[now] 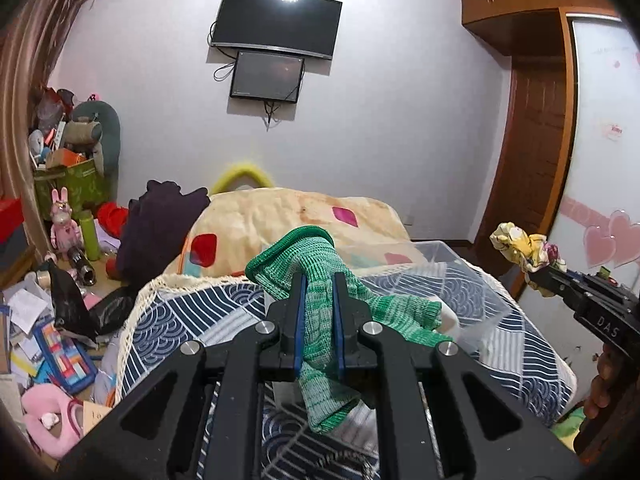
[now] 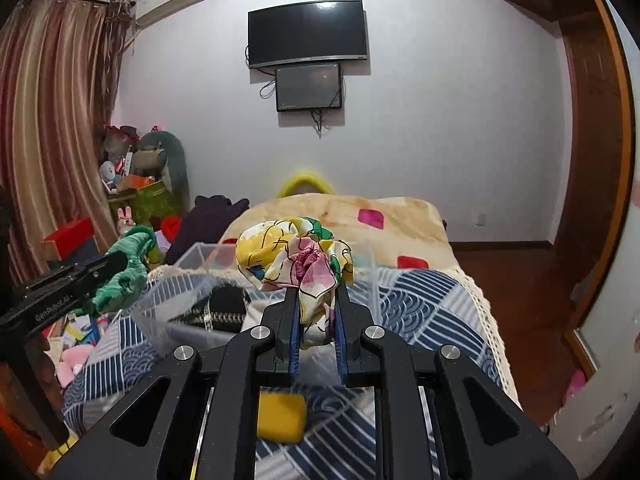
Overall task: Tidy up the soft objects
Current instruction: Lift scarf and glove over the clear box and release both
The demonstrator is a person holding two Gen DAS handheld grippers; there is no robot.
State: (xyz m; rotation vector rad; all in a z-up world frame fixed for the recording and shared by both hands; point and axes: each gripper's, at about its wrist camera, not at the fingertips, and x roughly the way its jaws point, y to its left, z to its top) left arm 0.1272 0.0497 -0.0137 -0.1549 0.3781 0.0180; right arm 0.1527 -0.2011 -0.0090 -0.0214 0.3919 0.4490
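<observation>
My left gripper [image 1: 319, 280] is shut on a green knitted glove [image 1: 320, 320] and holds it up over the bed; it also shows in the right wrist view [image 2: 120, 276]. My right gripper [image 2: 317, 292] is shut on a crumpled yellow, pink and green floral cloth [image 2: 292, 256], held above a clear plastic bin [image 2: 192, 256]. In the left wrist view that cloth [image 1: 524, 248] hangs at the right, beyond the bin [image 1: 476, 284]. A dark knitted item [image 2: 226, 304] lies inside the bin. A yellow sponge-like block [image 2: 280, 418] lies on the bed under my right gripper.
The bed has a blue patterned cover [image 1: 192, 328] and a cream blanket [image 1: 280, 216] with a dark garment [image 1: 160, 224] on it. Clutter and toys [image 1: 60, 240] crowd the floor at the left. A wooden wardrobe [image 1: 536, 152] stands at the right.
</observation>
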